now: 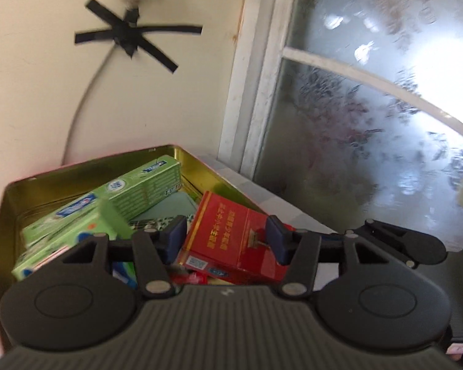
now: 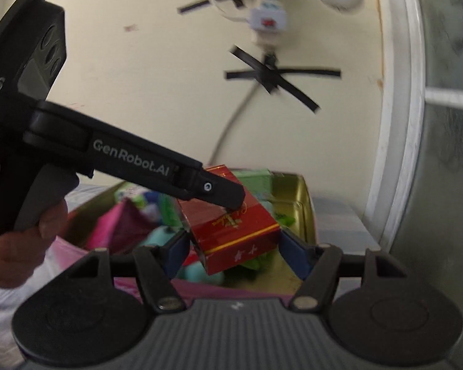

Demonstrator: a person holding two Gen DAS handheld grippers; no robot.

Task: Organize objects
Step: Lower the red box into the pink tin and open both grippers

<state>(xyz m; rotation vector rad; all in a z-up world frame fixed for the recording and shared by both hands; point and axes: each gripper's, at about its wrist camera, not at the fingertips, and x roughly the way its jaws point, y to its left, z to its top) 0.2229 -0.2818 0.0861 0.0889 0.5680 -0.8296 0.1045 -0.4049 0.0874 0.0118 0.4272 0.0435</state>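
A red box with gold lettering [image 1: 228,240] sits between the blue pads of my left gripper [image 1: 226,240], which is shut on its two sides. It hangs tilted over an open gold tin [image 1: 61,182]. In the right wrist view the left gripper [image 2: 231,199] reaches in from the left, its fingertip lying over the red box [image 2: 234,234]. My right gripper [image 2: 236,254] stands open. The box's near end lies between its pads with a little slack, and I see no pad pressing on it. Green toothpaste boxes [image 1: 132,197] lie in the tin.
The tin [image 2: 296,197] also holds pink and teal items [image 2: 120,225]. Behind it are a cream wall with a cable under black tape [image 1: 129,37] and a frosted window [image 1: 370,123] on the right. A hand [image 2: 18,240] holds the left gripper's grip.
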